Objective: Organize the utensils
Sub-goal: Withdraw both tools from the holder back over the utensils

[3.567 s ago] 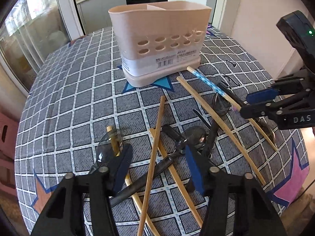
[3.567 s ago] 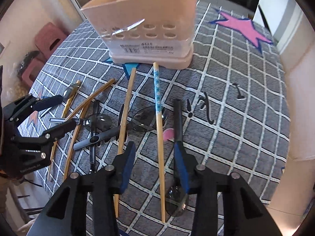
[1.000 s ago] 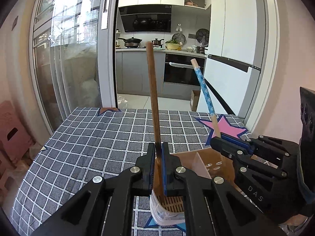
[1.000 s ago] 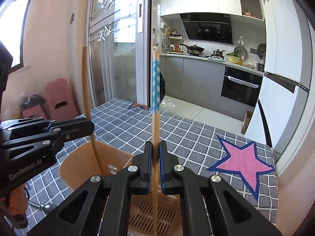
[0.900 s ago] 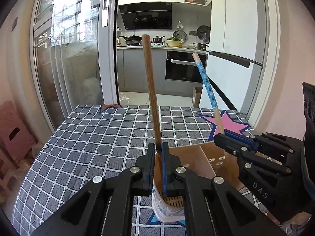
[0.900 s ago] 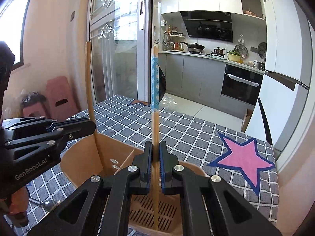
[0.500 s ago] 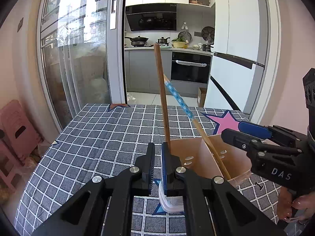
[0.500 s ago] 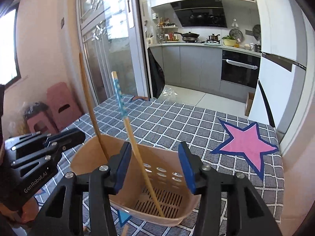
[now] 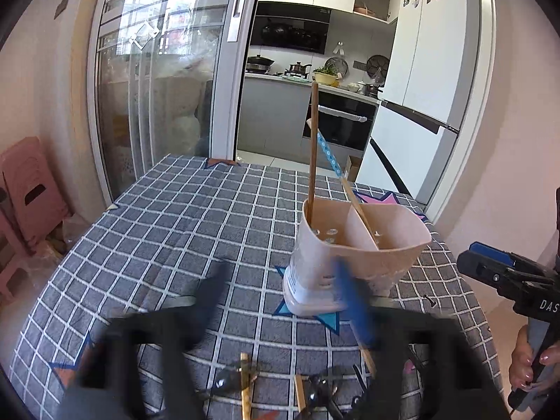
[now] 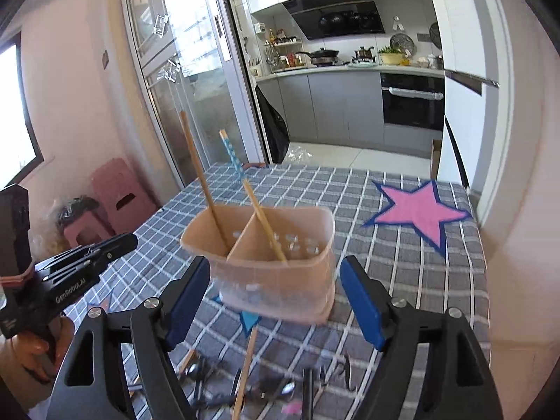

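Note:
A beige two-compartment utensil holder [image 9: 364,245] [image 10: 273,262] stands on the checked tablecloth. A plain wooden chopstick [image 9: 312,147] [image 10: 201,171] stands in its left compartment. A blue-patterned chopstick [image 9: 336,171] [image 10: 245,189] leans in its right compartment. My left gripper [image 9: 283,301] is open, blurred and empty, in front of the holder; it also shows in the right wrist view [image 10: 105,252]. My right gripper [image 10: 276,297] is open and empty, just short of the holder; it also shows in the left wrist view [image 9: 490,266].
Several chopsticks [image 10: 245,371] [image 9: 245,385] and dark spoons [image 9: 322,392] lie on the tablecloth [image 9: 175,227] near my grippers. A pink star patch [image 10: 416,210] marks the cloth at the right. Pink stools [image 10: 119,196] stand by the glass door.
Both grippers have opened and let go of their chopsticks, which now stand in the holder. Both grippers have pulled back and dropped lower.

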The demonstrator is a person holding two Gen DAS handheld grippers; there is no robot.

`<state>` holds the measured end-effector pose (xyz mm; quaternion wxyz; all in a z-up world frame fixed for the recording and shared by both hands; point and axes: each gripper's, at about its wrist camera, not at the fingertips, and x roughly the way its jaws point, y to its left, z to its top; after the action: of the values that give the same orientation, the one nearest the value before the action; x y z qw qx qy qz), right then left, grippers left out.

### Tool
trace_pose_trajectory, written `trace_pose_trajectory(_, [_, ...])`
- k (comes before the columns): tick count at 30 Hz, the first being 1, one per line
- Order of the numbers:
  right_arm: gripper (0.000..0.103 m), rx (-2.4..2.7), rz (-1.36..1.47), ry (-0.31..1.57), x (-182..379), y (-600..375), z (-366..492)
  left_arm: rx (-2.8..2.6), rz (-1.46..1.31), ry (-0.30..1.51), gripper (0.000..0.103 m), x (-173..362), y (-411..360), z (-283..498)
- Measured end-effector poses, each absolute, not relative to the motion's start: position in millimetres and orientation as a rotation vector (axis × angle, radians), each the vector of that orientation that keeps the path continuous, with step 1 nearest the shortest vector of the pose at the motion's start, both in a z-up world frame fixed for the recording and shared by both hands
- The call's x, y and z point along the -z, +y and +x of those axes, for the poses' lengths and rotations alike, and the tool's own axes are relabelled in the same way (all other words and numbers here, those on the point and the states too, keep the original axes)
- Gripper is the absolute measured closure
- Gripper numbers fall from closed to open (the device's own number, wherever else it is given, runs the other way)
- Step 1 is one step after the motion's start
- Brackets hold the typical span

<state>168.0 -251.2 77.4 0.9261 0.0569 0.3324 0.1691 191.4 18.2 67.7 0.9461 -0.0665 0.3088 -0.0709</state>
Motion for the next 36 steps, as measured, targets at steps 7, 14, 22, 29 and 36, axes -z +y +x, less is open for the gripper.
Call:
trace_pose_trajectory(7, [0.015,-0.336,0.232,0.795,-48,-270,123,0.121,-0.094,0.629,0.0,-51,30,148])
trace_pose_trajectory(14, [0.0,-0.297,0.258,0.919,-7,-278,89,0.089,-0.061,0.752,0.0,-1,46,104])
trace_pose_trajectory(22, [0.0,-0.233,0.22,1.024,28,-276,61,-0.009,-0.001,0.823,0.0,36,61,76])
trace_pose_trajectory(29, [0.0,-0.192,0.22,1.058,36,-281,55,-0.004,0.046,0.872,0.0,43,69,85])
trace_pose_trajectory(36, [0.0,-0.156,0.164,1.106,35,-282,68,0.013,0.158,0.881,0.0,34,74,109])
